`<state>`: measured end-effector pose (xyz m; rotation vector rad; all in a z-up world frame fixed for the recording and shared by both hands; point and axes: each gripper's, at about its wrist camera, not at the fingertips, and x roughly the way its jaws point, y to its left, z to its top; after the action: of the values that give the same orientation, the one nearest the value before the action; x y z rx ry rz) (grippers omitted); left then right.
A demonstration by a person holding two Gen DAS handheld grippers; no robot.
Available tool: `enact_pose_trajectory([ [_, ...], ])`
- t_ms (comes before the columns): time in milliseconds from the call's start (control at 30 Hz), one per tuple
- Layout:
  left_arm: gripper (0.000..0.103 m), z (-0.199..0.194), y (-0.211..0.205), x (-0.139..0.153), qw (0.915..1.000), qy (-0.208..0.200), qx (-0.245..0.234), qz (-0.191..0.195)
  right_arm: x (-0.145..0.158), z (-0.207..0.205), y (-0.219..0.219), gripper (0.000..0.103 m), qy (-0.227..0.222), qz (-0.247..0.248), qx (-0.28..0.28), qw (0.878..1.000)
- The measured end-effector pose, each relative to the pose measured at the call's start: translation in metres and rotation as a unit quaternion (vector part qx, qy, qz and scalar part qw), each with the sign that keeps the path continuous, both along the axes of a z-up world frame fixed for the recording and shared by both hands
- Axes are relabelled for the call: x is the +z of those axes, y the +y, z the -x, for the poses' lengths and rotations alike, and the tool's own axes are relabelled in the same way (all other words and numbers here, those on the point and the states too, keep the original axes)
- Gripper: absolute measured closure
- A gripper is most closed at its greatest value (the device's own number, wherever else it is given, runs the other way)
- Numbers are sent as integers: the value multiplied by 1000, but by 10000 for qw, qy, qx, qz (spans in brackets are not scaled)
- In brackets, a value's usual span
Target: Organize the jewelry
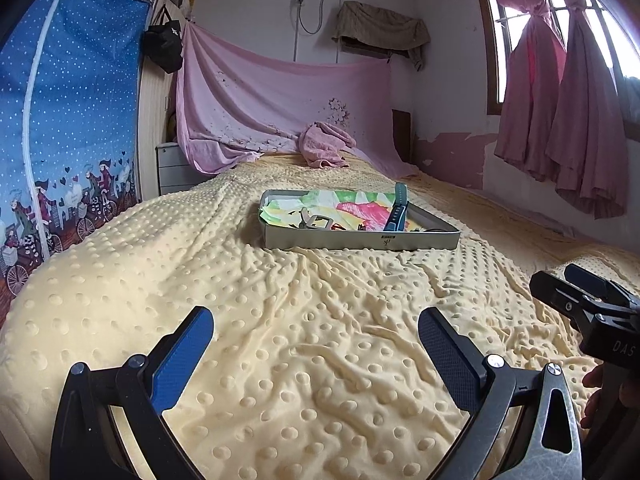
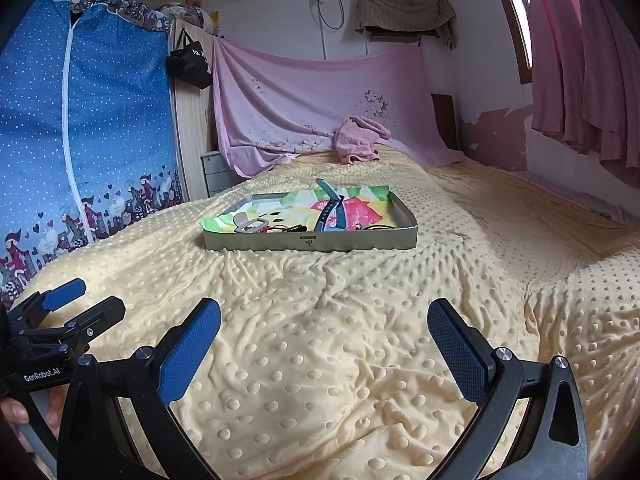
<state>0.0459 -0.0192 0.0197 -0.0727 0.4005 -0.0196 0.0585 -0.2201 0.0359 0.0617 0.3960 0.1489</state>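
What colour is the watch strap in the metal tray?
Teal blue. The watch strap shows best in the right wrist view, lying in the tray.

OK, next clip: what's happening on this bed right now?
A person holds two blue-padded grippers, the left gripper and the right gripper, low over a pale yellow dotted blanket. Both are open and empty. Ahead of them, out of contact, sits a shallow grey metal tray lined with colourful floral paper. In it lie a teal watch strap, a silver buckle-like piece and some smaller items too small to tell. Nothing has been picked up yet.
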Motion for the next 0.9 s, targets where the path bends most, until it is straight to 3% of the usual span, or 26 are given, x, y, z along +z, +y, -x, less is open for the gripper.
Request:
enact_pose_trajectory([
  [900, 0, 1, 1, 2, 9999, -111, 24, 37, 1, 1, 4, 1, -78, -23, -12, 10000],
])
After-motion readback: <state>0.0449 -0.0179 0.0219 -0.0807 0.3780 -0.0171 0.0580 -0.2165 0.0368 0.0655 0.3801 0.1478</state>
